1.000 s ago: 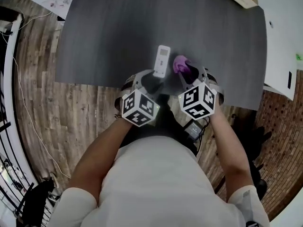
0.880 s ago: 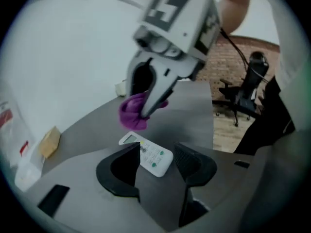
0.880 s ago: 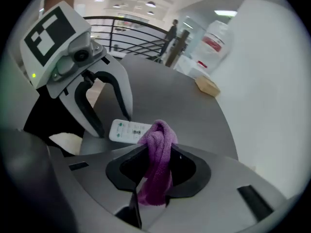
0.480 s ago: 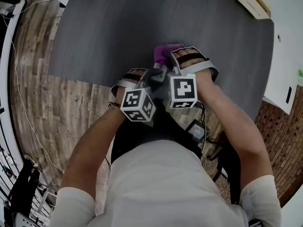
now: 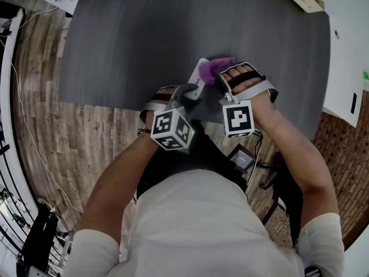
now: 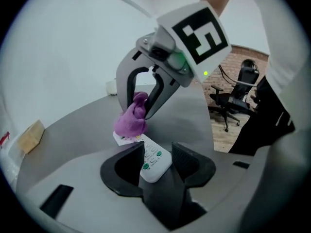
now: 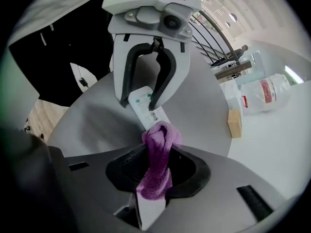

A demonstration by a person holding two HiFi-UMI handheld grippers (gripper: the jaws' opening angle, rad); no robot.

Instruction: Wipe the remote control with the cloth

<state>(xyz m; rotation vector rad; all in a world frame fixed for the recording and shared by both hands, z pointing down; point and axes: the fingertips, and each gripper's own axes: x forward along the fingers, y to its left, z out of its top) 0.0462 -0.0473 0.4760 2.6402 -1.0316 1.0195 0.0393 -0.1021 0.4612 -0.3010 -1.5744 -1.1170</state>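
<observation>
The left gripper (image 6: 156, 159) is clamped on the remote control (image 6: 154, 163); the near end of the white remote is pinched between both jaws, button side up. The far end of the remote is pointed away from the person, over the near part of the dark grey table (image 5: 144, 33). Whether the remote touches the table cannot be told. The right gripper (image 7: 158, 157) is clamped on the purple cloth (image 7: 156, 171), which is bunched between its jaws. The cloth is pressed on the far end of the remote, with the green buttons at the near end left uncovered. The two grippers are faced toward each other, close together, right one on the far side. A small tan box (image 7: 234, 123) is seen at the table's far right edge, well apart.
</observation>
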